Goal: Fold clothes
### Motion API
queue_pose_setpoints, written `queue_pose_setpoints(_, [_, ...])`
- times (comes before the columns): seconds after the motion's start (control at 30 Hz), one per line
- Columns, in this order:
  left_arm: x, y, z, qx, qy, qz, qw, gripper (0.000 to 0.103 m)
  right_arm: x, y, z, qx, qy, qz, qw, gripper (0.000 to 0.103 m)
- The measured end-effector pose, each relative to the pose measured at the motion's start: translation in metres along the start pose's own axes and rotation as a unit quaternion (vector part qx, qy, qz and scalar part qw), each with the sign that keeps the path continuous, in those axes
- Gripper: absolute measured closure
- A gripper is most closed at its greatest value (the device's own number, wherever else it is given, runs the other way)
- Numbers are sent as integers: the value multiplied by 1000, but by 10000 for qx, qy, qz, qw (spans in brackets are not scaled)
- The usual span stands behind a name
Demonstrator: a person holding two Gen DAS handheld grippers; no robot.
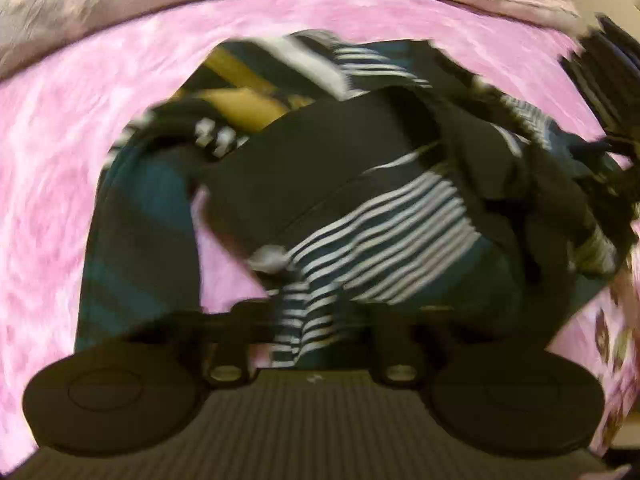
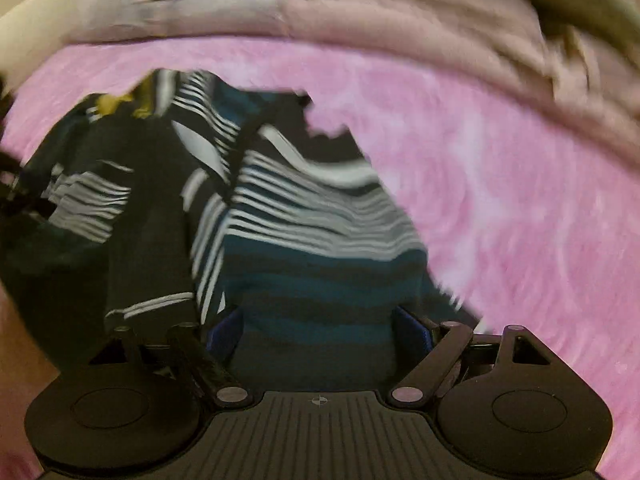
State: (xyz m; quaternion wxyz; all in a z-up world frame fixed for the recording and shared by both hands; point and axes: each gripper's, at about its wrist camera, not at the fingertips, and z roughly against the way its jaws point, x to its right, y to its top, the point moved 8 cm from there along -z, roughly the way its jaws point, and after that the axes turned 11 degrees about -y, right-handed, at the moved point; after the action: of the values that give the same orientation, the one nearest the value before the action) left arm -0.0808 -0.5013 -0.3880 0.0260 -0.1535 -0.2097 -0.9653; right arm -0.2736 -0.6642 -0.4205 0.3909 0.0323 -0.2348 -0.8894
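Note:
A striped shirt (image 1: 384,248), dark with teal, white and yellow bands, lies bunched on a pink blanket (image 1: 60,184). My left gripper (image 1: 312,332) is shut on a fold of its white-striped cloth. In the right wrist view the same shirt (image 2: 320,248) fills the lower middle. My right gripper (image 2: 320,332) stands with its blue pads (image 2: 408,332) apart, and teal-striped cloth lies between them. The right gripper also shows at the right edge of the left wrist view (image 1: 608,152). Both views are blurred by motion.
A beige-pink quilt (image 2: 360,12) lies bunched along the far edge of the pink blanket (image 2: 520,220). A patterned cloth (image 1: 616,340) shows at the right edge of the left wrist view.

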Motion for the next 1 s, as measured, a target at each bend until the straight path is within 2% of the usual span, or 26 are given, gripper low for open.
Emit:
queue_pose_setpoints(0.03, [9,1,10,35,-55,-166,9998,94,0,-1,9,19,-27,-13,10000,70])
queue_pose_setpoints(0.07, [18,1,21,73,-116,-338,9993,98,0,-2,20,57,-76,-4,10000,90])
queue_pose_setpoints(0.13, [40,2,54,213,-405,-769,9960,99,13,-1,54,316,-470,-177,9982,91])
queue_pose_setpoints(0.23, [78,-12,107,125,-823,-1621,9833,99,65,-11,116,616,-1292,-1151,9830,92])
queue_pose_setpoints(0.3, [99,-37,132,-177,-960,-2119,9724,99,109,-37,158,651,-2134,-1742,9591,92])
queue_pose_setpoints(0.4, [122,-86,149,-804,-1427,-2191,9618,100,170,-83,219,546,-3327,-2593,9050,91])
queue_pose_setpoints(0.43, [127,-102,150,-1027,-1547,-2215,9573,103,183,-103,226,286,-3494,-2835,8926,86])
queue_pose_setpoints(0.47, [132,-121,151,-1309,-1699,-2275,9499,103,195,-124,231,-3,-3618,-3061,8806,51])
queue_pose_setpoints(0.5, [137,-135,150,-1563,-1793,-2371,9419,103,202,-141,233,-268,-3741,-3197,8701,31])
queue_pose_setpoints(0.53, [140,-152,149,-1841,-1827,-2508,9326,103,200,-149,236,-246,-3775,-3286,8654,16])
queue_pose_setpoints(0.57, [139,-163,150,-2013,-1825,-2588,9269,103,198,-156,240,-155,-3788,-3367,8619,16])
queue_pose_setpoints(0.63, [137,-183,151,-2328,-1804,-2721,9161,97,178,-150,232,-17,-3542,-3246,8770,16])
queue_pose_setpoints(0.67, [131,-179,152,-2335,-1711,-2638,9201,96,167,-146,228,50,-3402,-3168,8854,16])
queue_pose_setpoints(0.73, [117,-166,151,-2255,-1514,-2450,9307,93,140,-125,209,176,-2775,-3011,9121,16])
queue_pose_setpoints(0.8, [102,-125,132,-1957,-1289,-2435,9412,86,108,-91,185,347,-1998,-2519,9463,16])
queue_pose_setpoints(0.87, [88,-84,113,-1656,-1062,-2416,9502,81,80,-56,161,548,-1322,-1861,9720,16])
queue_pose_setpoints(0.93, [73,-42,95,-1353,-833,-2393,9579,72,53,-24,135,752,-662,-1140,9884,16])
queue_pose_setpoints(0.97, [65,-22,85,-1200,-718,-2380,9611,69,40,-10,120,858,-344,-750,9929,16])
queue_pose_setpoints(1.0, [58,-1,77,-1047,-603,-2367,9640,62,30,0,107,884,-118,-354,9954,16])
